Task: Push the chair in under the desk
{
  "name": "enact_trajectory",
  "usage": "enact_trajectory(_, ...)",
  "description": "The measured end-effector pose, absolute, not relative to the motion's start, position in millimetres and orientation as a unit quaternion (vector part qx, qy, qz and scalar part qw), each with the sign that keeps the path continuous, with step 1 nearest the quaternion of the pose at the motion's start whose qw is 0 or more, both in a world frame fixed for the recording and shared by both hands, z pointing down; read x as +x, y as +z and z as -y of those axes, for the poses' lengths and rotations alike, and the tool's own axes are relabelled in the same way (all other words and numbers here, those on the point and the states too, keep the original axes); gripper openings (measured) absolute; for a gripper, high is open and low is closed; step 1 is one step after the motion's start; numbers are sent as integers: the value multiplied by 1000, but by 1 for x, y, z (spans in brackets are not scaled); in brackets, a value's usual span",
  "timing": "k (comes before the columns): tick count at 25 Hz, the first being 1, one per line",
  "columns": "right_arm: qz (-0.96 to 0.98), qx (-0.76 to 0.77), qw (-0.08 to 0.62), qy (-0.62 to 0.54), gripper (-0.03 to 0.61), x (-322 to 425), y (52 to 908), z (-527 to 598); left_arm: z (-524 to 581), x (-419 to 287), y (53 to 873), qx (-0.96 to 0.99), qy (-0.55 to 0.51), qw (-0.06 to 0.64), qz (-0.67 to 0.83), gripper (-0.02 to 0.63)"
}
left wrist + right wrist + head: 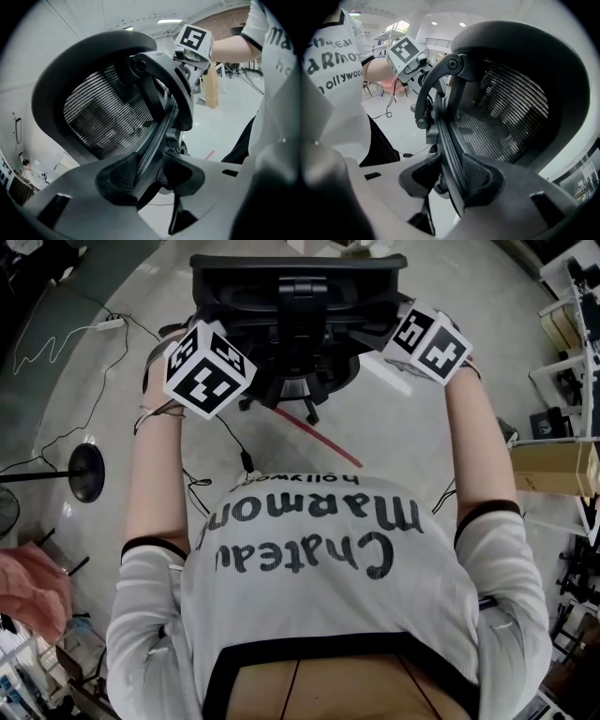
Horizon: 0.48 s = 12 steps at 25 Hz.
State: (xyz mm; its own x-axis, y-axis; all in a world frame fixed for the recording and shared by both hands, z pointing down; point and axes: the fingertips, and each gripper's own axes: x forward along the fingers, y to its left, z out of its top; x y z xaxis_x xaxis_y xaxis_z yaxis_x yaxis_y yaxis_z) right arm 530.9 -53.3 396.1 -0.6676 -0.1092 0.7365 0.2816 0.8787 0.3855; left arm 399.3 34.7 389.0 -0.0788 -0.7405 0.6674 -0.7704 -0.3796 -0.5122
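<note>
- Pale floor (pixel 394 442) crossed by cables (pixel 56 338); desk out of view.
- Stood at twelve o'clock in the head view: chair (pixel 298 315), backrest facing the person.
- Clamped left gripper (pixel 152 176) and right gripper (pixel 452 180) onto the backrest's side edges, at ten and two o'clock, probably for a straight, even push.
- Held forearms (pixel 480 442) stretched forward, grippers tilted down.

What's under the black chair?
Under the chair you can see some of its black legs, the grey floor and a red strip on it. The backrest covers the seat and the rest of the base, so those stay hidden.
</note>
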Motion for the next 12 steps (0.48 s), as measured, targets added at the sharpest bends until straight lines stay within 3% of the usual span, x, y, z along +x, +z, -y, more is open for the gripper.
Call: enact_trajectory(12,878,-78,391,-264,169,508,407,76,-26,388,401,645,464,27,607,181)
